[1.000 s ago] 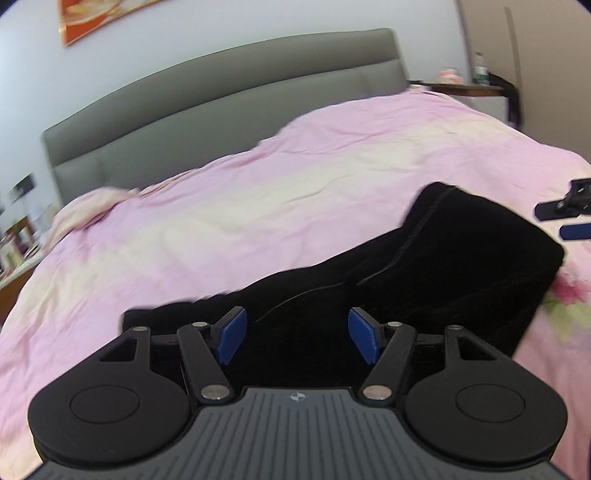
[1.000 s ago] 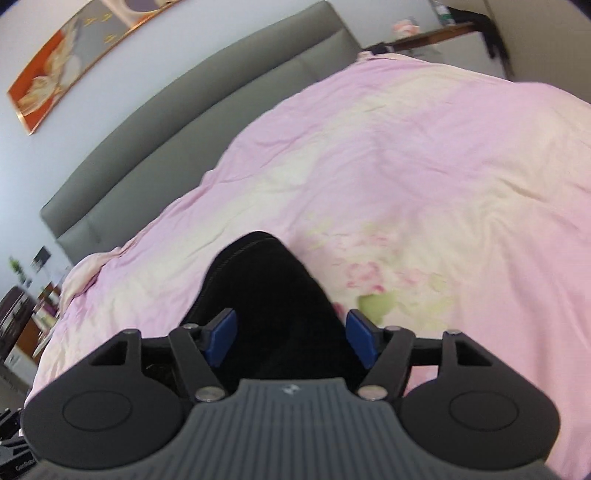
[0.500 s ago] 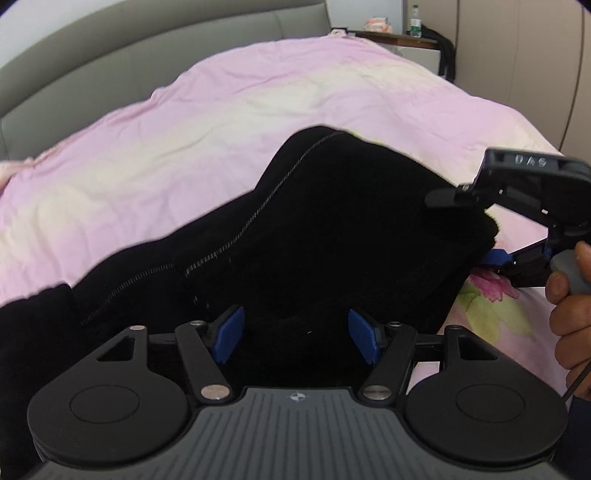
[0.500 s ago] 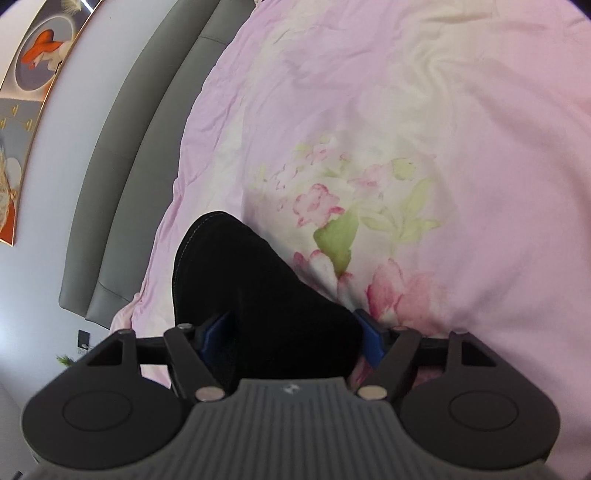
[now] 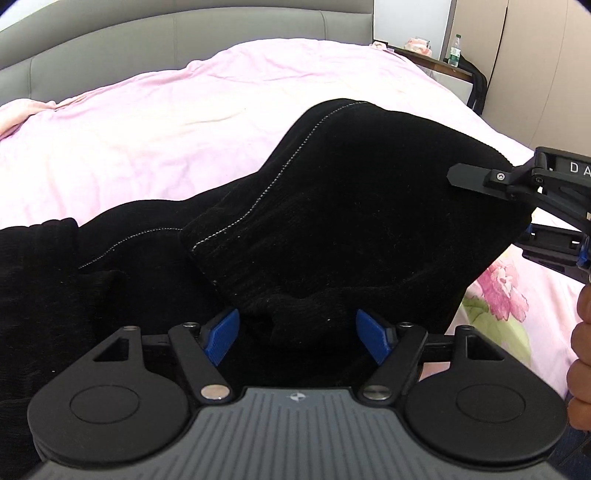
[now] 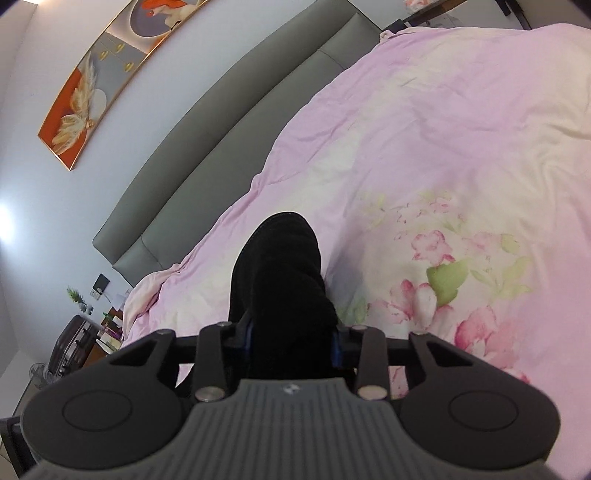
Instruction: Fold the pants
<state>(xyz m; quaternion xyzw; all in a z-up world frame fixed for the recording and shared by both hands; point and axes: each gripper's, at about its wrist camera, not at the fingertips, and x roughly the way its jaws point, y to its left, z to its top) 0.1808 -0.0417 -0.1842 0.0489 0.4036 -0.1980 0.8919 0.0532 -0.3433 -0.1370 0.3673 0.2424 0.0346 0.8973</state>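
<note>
Black pants (image 5: 351,203) with pale stitching lie bunched on the pink bed cover (image 5: 147,129). My left gripper (image 5: 297,334) hangs low over their near edge. Its jaws are opening; a fold of fabric sits between the blue pads (image 5: 221,336), which do not press on it. In the left wrist view my right gripper (image 5: 491,203) reaches in from the right onto the raised end of the pants. In its own view the right gripper (image 6: 291,338) is closing, its pads squeezing a bunch of the black pants (image 6: 277,266).
A grey padded headboard (image 5: 184,33) runs along the far side of the bed. A nightstand with a bottle (image 5: 452,51) stands at the back right. A hand (image 5: 581,350) holds the right gripper. The flowered bed cover (image 6: 461,166) spreads right of the pants.
The left gripper sank closer to the pants and its jaws widened. The right gripper came in at the right edge and its jaws narrowed onto the fabric.
</note>
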